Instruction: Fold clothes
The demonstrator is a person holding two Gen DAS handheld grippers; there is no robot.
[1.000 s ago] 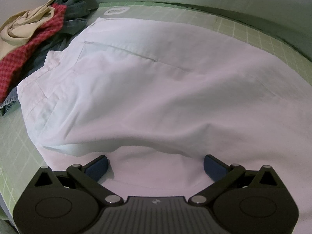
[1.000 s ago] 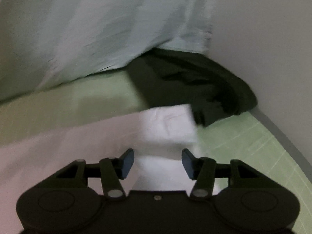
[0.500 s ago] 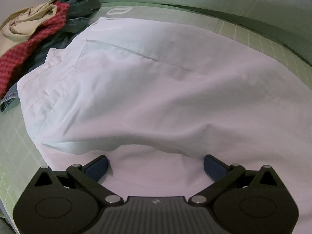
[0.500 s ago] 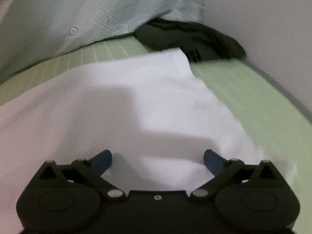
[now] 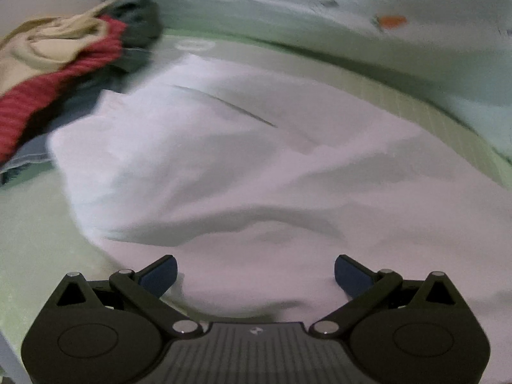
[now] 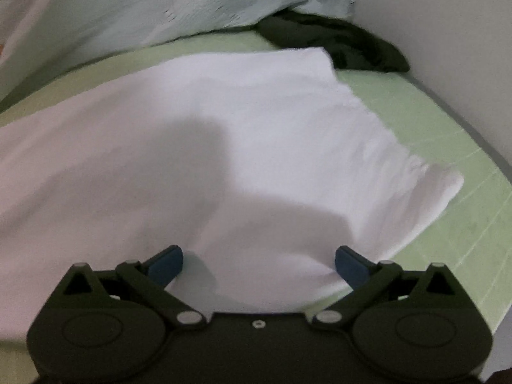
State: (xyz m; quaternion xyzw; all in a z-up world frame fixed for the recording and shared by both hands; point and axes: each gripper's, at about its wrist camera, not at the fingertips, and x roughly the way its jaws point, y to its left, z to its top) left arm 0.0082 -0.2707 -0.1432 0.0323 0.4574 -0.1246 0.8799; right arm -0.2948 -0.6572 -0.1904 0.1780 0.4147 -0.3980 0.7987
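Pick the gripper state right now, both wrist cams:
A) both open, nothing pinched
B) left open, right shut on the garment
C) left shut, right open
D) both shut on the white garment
A: the left gripper and the right gripper each show their blue pads spread wide, with the white garment lying loose between them on the green mat.
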